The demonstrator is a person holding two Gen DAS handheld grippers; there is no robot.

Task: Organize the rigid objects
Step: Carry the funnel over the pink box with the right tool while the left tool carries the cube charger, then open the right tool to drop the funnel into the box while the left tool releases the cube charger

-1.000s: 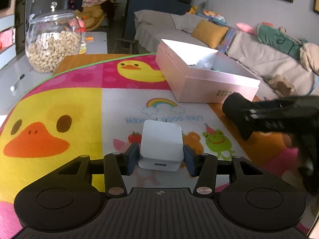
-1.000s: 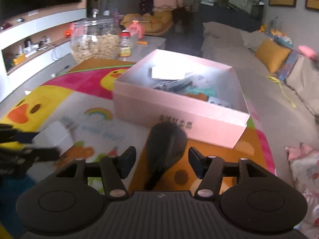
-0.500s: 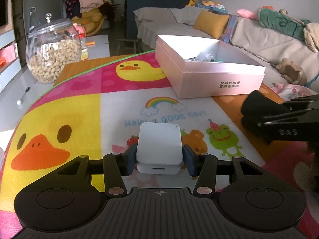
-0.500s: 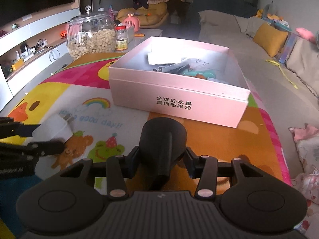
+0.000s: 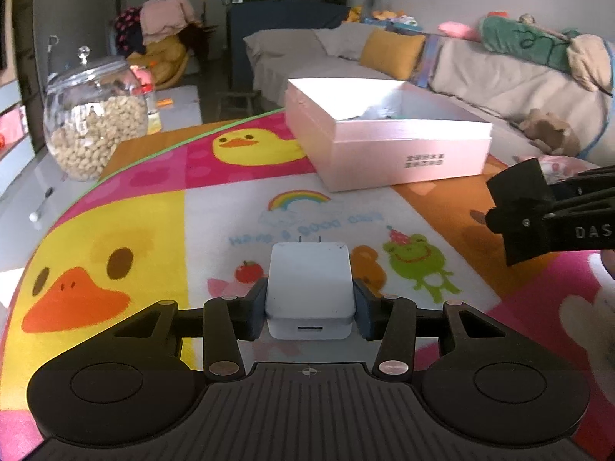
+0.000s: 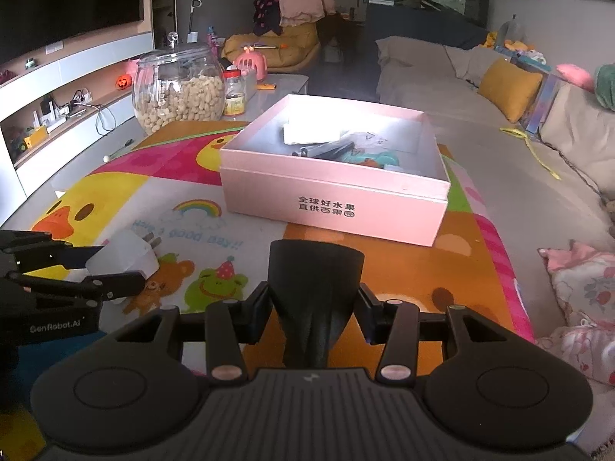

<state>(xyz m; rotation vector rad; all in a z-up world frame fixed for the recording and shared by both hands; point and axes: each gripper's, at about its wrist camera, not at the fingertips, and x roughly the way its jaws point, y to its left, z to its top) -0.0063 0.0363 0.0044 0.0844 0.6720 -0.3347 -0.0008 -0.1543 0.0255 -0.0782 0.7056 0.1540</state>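
Right hand-held gripper (image 6: 314,303) has just been closing, now clamping the black funnel-shaped piece (image 6: 316,288), which a second ago sat loose between its jaws; left hand-held gripper (image 5: 309,303) is gripping the white charger (image 5: 309,288). Both are hovering over the bench (image 6: 403,269), short of the pink box (image 6: 334,196); drop-off looks next.

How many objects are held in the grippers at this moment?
2. A white charger sits clamped in the left gripper; a black funnel-shaped object is clamped in the right gripper. Both are short of the pink box.
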